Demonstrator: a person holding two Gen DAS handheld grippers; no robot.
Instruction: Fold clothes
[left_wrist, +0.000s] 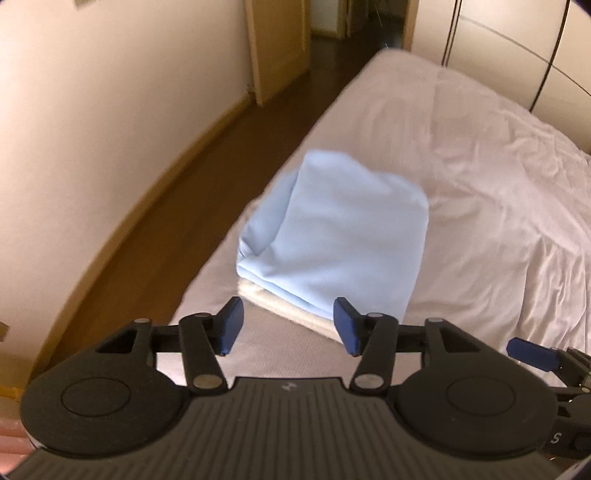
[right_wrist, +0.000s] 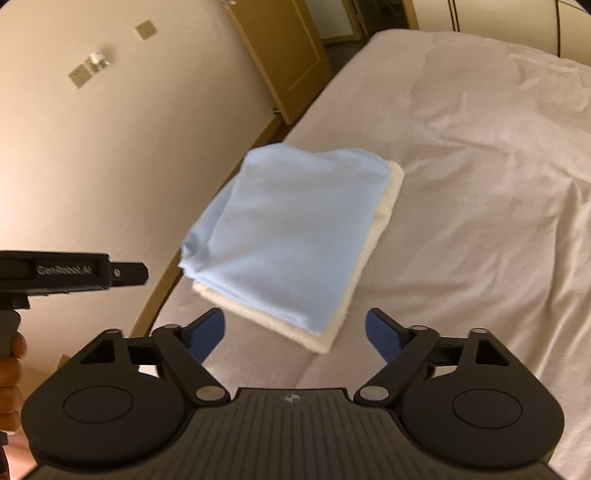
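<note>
We hold left tongs (left_wrist: 288, 326) and right tongs (right_wrist: 295, 330) apart, empty, near folded blue garment (right_wrist: 291, 236) atop cream towel (right_wrist: 384, 206) by bed (right_wrist: 480, 184) edge; careless nudge risks toppling stack floorward.

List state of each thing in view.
left gripper: open, empty
right gripper: open, empty
blue cloth: folded, lying on the cream cloth
cream cloth: folded, under the blue one, on the bed
bed: sheet wrinkled
door: open

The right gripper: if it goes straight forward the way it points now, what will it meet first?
Most likely the folded stack: the right gripper, open and empty, points at the near edge of the light blue garment lying on the cream towel. Depth is unclear; it might touch the bed first.
</note>
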